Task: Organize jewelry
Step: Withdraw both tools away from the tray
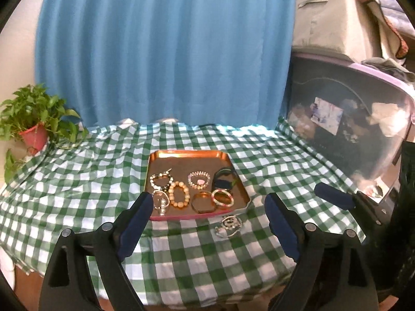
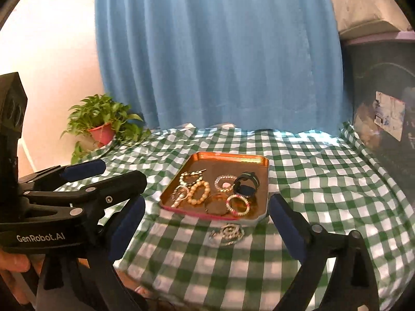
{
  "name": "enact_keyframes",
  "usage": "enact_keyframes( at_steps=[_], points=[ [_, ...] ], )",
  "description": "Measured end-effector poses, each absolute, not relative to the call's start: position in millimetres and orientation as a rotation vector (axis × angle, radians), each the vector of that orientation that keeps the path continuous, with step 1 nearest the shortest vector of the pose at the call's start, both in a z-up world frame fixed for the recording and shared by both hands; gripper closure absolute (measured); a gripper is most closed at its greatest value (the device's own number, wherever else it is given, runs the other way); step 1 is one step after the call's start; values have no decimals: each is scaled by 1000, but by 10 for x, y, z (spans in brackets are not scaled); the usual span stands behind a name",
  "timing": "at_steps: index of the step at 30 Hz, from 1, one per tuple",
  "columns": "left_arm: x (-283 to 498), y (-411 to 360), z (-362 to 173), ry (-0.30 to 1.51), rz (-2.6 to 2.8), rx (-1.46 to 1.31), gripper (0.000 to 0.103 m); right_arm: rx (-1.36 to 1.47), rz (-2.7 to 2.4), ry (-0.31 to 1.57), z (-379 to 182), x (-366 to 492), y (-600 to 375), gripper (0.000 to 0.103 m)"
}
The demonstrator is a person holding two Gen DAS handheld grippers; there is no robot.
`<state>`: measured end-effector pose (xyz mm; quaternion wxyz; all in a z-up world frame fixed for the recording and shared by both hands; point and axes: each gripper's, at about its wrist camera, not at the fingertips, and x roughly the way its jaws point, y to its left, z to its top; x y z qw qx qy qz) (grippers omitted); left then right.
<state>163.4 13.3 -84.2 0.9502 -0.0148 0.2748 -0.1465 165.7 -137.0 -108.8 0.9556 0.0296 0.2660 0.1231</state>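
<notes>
Left gripper (image 1: 207,220) and right gripper (image 2: 207,223): fingers wide apart, empty, side by side, seemingly tilted downward.

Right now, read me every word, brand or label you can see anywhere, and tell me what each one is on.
"GenRobot.AI": white lettering on the black body of the left claw, seen from the right wrist view.
Sticker on the dark bin at right: print too blurred to read.
Nothing readable on the tray, the jewelry, the cloth or the plant pot.
</notes>
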Motion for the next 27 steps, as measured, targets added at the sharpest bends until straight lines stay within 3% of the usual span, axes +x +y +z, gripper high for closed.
enact_keyframes(
  at_steps=[5, 11, 18, 19, 20, 23, 25, 27],
  points=[
    [1478, 187, -886, 538, -304, -38, 12, 46, 253, 522, -1075, 1501, -1369, 1],
    [1568, 444, -1145, 529, -327, -144, 12, 50, 244, 547, -1211, 1538, -1429, 1],
    [2220, 380, -1665, 667, -334, -120, 14, 85, 269, 554, -1525, 1980, -1652, 4],
    [2332, 336, -1775, 701, -344, -116, 16, 92, 259, 564, -1596, 2031, -1681, 17],
    [2416, 295, -1868, 722, -358, -114, 19, 118, 257, 601, -1737, 2131, -1754, 40],
    [2571, 175, -2102, 756, -406, -107, 36, 165, 254, 704, -2083, 2327, -1896, 82],
    [2647, 100, -2236, 782, -447, -110, 50, 166, 259, 762, -2290, 2417, -1949, 90],
    [2713, -7, -2378, 821, -505, -109, 55, 199, 290, 788, -2417, 2472, -2006, 90]
  ],
)
